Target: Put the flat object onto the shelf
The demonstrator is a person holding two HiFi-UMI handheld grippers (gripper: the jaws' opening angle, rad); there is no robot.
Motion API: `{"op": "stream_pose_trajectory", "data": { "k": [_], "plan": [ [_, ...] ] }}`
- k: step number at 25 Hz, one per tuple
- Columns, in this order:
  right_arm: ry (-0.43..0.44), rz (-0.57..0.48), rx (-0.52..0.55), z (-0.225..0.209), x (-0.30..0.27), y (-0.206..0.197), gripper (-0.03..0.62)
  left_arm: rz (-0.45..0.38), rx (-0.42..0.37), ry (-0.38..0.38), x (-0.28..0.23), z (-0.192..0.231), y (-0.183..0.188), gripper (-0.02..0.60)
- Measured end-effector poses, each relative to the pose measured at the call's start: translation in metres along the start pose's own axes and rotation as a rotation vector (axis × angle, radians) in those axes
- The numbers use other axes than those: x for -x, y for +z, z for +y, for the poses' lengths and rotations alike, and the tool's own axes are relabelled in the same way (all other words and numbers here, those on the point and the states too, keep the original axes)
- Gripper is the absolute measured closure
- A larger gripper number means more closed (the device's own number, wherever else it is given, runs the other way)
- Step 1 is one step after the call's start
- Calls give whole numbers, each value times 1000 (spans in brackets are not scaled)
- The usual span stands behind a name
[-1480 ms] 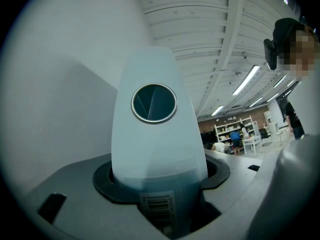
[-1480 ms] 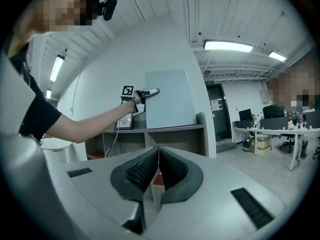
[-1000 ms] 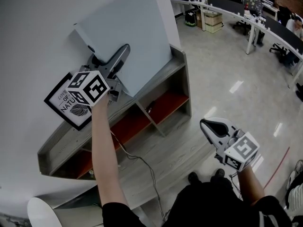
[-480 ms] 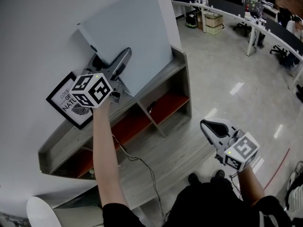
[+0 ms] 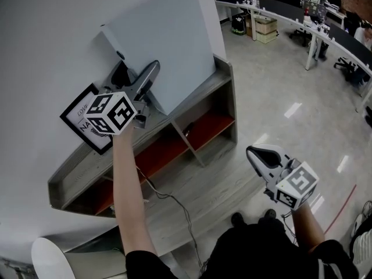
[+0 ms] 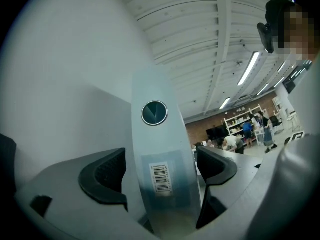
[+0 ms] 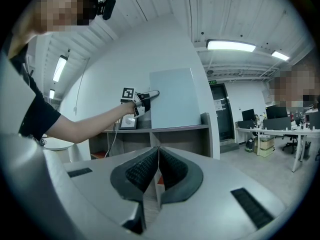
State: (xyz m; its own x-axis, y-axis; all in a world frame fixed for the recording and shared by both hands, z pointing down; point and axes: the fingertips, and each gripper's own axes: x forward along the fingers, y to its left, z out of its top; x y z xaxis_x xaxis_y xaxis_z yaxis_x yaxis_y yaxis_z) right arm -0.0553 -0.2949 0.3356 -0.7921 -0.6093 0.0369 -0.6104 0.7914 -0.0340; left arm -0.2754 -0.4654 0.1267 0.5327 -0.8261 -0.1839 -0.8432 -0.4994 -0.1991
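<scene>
A large pale grey flat panel [image 5: 163,45] stands on its edge on top of the grey shelf unit [image 5: 224,77], leaning back against the white wall. My left gripper [image 5: 135,74] straddles the panel's left edge [image 6: 162,149]. Its jaws are opening: the right pad [image 6: 215,164] stands clear of the panel and the left pad [image 6: 107,176] sits close beside it. The panel [image 7: 171,98] and left gripper [image 7: 150,94] also show far off in the right gripper view. My right gripper [image 5: 258,156] hangs low over the floor, shut and empty [image 7: 156,169].
A black-framed picture [image 5: 81,121] stands on the shelf top just left of my left gripper. Below are red-floored compartments [image 5: 206,124], and a cable [image 5: 174,199] trails on the floor. A white round table [image 5: 46,260] is at the bottom left, office desks [image 5: 302,16] far right.
The left gripper's fingers have spread wider round the panel's edge. The panel now rests a little more upright against the wall. The right gripper has stayed put.
</scene>
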Motion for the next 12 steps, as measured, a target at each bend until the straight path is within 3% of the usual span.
{"op": "stream_pose_trajectory", "data": {
  "k": [12],
  "plan": [
    [9, -9, 1, 4, -5, 5, 582, -22, 3, 31, 36, -2, 10, 141]
  ]
}}
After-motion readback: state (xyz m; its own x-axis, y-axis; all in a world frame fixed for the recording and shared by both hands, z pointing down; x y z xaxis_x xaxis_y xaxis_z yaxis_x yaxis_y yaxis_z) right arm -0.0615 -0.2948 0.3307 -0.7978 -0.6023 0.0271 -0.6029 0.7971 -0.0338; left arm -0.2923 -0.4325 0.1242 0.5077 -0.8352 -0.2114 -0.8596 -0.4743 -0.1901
